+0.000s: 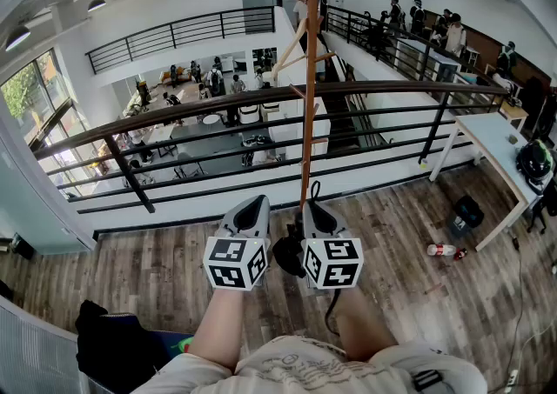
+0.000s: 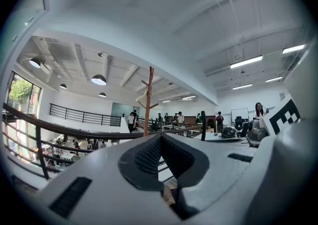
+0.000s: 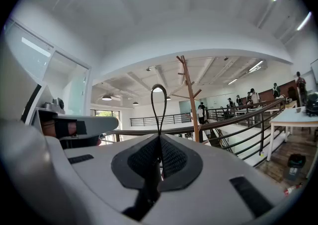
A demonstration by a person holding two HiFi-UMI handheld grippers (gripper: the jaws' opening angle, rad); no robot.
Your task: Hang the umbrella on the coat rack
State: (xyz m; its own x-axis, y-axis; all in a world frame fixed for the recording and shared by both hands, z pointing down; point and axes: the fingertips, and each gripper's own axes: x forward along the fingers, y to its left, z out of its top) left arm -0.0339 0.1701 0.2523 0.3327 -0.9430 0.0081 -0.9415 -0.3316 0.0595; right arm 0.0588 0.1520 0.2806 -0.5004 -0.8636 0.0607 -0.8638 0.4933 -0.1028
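The person holds both tools side by side, low in the head view, facing the coat rack [image 1: 309,79]. This is a slim wooden pole with short angled pegs, standing in front of a dark railing [image 1: 218,114] at the edge of a plank floor [image 1: 174,270].

The right claw [image 1: 315,205] is clenched on the umbrella's thin black strap loop [image 3: 159,105]. In the right gripper view its two ribbed pads meet at the tip [image 3: 159,138], and the loop rises upright out of them as a narrow teardrop. The coat rack [image 3: 191,105] stands just to the right of the loop and farther off. The two are not touching.

Little of the umbrella [image 1: 288,255] shows. In the head view it is a dark lump wedged between the two marker cubes. In the right gripper view it is a dark mass [image 3: 148,189] low in the gap behind the pads. Its canopy and length are hidden under the tools and the person's arms. A black cord trails down below the right cube, and what it belongs to cannot be made out.

The left claw [image 1: 254,201] is closed too. In the left gripper view its pads come together at the tip [image 2: 159,137] with nothing visible pinched there. The coat rack [image 2: 148,100] rises beyond it.

To the right a white bench [image 1: 492,136] is cut off by the frame edge, and a bottle [image 1: 442,250] lies on the floor near it.
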